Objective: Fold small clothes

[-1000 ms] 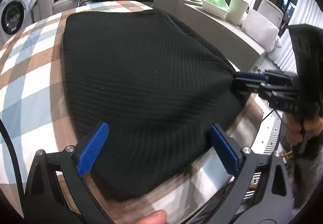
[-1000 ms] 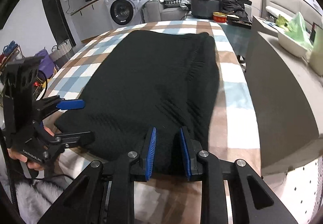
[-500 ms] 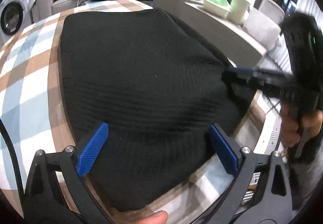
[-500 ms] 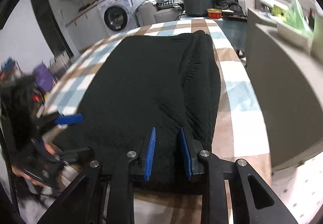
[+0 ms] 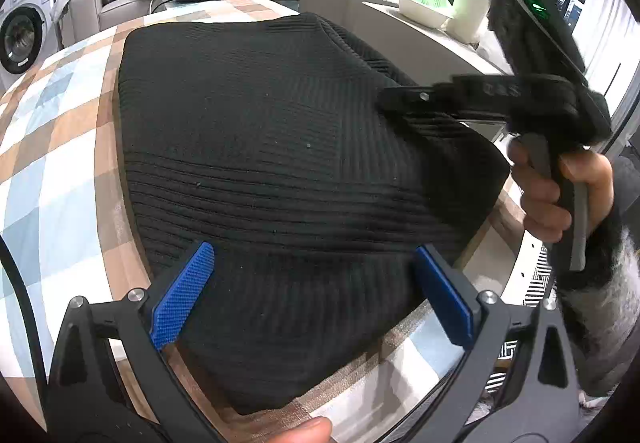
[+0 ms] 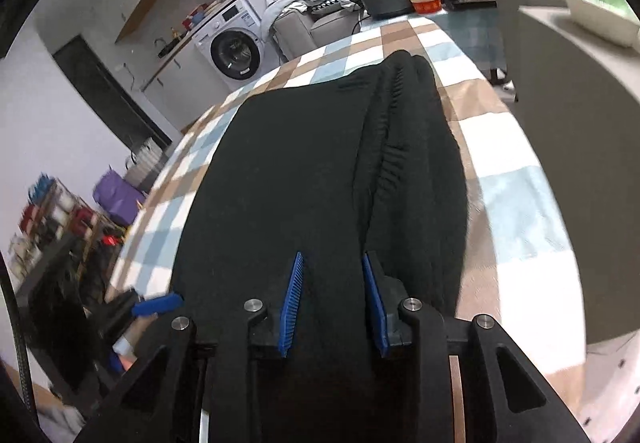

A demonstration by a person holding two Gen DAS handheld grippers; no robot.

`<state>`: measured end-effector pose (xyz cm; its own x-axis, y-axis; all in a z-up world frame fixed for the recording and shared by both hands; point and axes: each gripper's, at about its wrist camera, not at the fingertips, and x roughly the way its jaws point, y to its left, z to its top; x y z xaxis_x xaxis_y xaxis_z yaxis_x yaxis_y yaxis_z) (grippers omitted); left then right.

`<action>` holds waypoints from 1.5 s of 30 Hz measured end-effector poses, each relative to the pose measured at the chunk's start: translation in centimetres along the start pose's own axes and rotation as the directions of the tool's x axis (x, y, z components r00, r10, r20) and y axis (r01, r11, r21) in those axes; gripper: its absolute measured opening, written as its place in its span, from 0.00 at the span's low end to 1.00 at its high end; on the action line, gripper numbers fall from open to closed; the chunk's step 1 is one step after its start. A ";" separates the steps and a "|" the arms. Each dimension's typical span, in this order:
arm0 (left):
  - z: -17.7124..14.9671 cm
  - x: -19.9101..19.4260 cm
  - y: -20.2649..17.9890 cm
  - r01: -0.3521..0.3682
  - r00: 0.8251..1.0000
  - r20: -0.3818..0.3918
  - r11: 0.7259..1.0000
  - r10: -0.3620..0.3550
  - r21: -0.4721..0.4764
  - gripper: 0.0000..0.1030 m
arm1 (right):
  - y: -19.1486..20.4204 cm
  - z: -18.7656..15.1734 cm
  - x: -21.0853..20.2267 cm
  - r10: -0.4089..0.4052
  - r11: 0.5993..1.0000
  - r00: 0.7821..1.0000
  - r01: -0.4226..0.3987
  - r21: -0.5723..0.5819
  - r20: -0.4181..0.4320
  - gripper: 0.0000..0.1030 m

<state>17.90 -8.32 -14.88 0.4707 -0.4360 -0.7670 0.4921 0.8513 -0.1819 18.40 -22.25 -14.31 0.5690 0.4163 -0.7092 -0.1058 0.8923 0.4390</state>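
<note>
Black ribbed knitwear (image 5: 280,163) lies spread on your checked surface (image 5: 52,147). Your right tongs (image 6: 332,303) pinch a raised fold at its near right edge; your left tongs (image 5: 312,291) gape wide over the near hem, holding nothing.

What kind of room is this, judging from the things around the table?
Most likely a home living area with a laundry corner: a washing machine, a grey sofa heaped with clothes, and a checked tablecloth under the black knit garment.
</note>
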 end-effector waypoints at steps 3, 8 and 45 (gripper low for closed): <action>0.0 0.0 0.1 0.005 1.000 0.001 1.000 -0.005 0.001 0.96 | 0.8 0.6 -0.6 -0.002 1.000 0.999 0.003 -0.028 0.041 0.11; 0.1 -0.1 0.3 0.015 1.000 0.003 1.000 -0.015 -0.005 0.96 | 1.4 0.3 -1.2 -0.120 0.991 0.992 0.123 -0.056 0.045 0.09; 0.9 -4.5 17.2 -0.108 0.979 0.098 0.863 0.179 -0.493 0.26 | 4.6 3.0 6.4 0.013 1.000 0.997 -0.013 -0.003 -0.077 0.18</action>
<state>24.93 8.01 -14.05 0.6206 -0.3035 -0.7230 0.0127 0.9259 -0.3777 23.99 -15.99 -15.14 0.5031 0.4398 -0.7440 -0.1153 0.8873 0.4465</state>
